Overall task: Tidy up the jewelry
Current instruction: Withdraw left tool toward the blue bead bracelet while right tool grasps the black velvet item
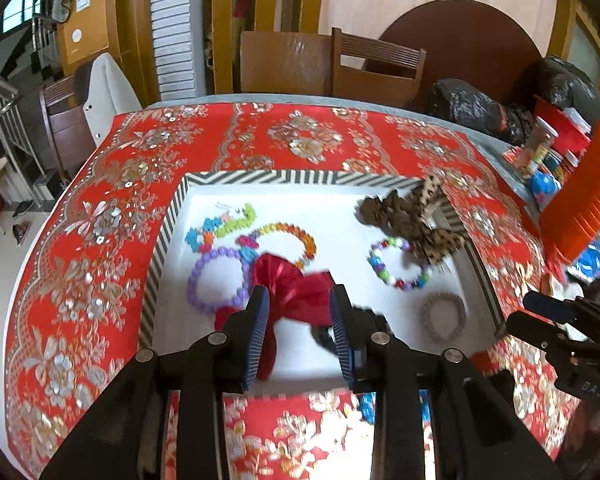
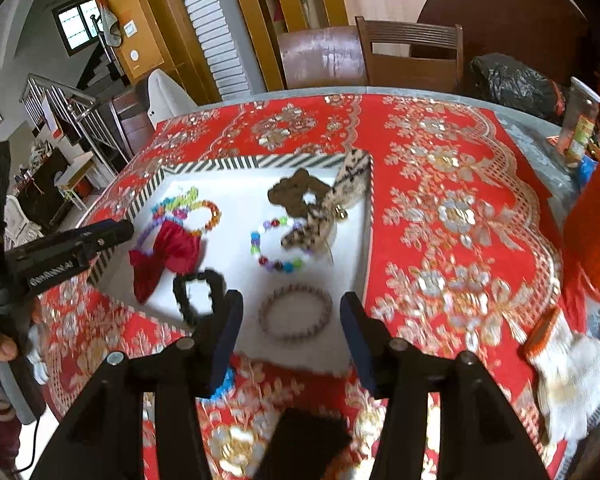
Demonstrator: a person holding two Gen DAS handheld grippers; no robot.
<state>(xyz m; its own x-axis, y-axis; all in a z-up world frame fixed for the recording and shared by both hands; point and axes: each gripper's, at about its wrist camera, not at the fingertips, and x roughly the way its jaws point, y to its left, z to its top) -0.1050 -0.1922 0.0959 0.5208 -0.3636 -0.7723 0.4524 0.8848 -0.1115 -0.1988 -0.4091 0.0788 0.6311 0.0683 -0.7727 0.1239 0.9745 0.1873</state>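
A white tray with a striped rim lies on the red tablecloth and holds jewelry. My left gripper is open above a red bow, which lies in the tray. My right gripper is open over a beige bead bracelet. A black bracelet lies beside it. A purple bracelet, an orange bracelet, a multicoloured bracelet, brown scrunchie and spotted bow also lie in the tray.
Red boxes and small items crowd the table's right side. A white work glove and a jar lie right of the tray. A blue item lies by the tray's near edge. Chairs stand behind the table.
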